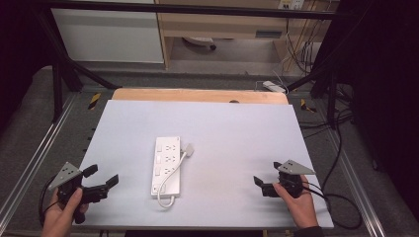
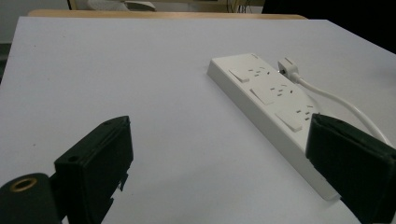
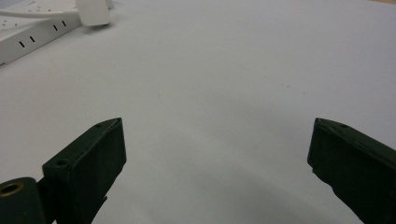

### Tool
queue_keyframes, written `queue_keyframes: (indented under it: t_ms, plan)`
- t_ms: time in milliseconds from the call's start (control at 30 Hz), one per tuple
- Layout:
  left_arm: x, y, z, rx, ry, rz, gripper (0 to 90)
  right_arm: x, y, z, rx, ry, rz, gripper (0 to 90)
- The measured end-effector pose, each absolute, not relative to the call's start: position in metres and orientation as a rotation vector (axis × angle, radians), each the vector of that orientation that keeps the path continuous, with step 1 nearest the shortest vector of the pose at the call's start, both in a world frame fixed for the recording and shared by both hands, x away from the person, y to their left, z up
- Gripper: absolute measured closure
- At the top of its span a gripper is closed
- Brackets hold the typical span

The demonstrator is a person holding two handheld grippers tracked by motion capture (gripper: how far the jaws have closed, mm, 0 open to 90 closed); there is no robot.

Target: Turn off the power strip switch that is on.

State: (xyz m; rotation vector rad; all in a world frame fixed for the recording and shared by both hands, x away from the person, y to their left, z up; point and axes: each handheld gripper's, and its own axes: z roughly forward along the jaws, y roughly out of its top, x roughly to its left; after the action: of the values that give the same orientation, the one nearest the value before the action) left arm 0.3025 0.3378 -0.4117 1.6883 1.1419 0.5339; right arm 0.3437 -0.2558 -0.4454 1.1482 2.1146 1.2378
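While both tools are held released and well apart from anything, the risks lie in how the white power strip point(image 1: 166, 165) is approached. It is seen lying flat near the middle of the pale worktop point(image 1: 237, 128), long axis running away from the person, with its white cable point(image 1: 174, 183) looped from the near end up along the right side to a plug point(image 1: 188, 148) resting just beside the far sockets. The left tool point(image 1: 101, 180) is held over the near left edge of the worktop, jaws spread wide, with the strip in front of it and to its right, as the left gripper view shows point(image 2: 275, 100). The right tool point(image 1: 266, 183) is held near the right front corner, jaws likewise spread and gripping nothing; in the right gripper view the plug point(image 3: 93, 11) and part of the strip point(image 3: 32, 32) are glimpsed far off at the upper left. Should the strip be pinched across its smooth, low body, it would probably be pushed or slid across the worktop rather than lifted. If the cable is caught by a jaw, the strip could be dragged or swung around. A plug seized at an angle could be twisted out of the jaws, and a misaligned insertion could be jammed against the socket face.
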Motion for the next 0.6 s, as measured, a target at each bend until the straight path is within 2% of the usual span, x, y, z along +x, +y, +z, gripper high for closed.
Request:
queue_keyframes:
  t_ms: [600]
  plan:
    - [0.3004, 0.3353, -0.4095, 1.696, 1.138, 0.541, 7.4, 0.3452, -0.2542, -0.4448, 1.121, 2.140, 1.239, 4.5]
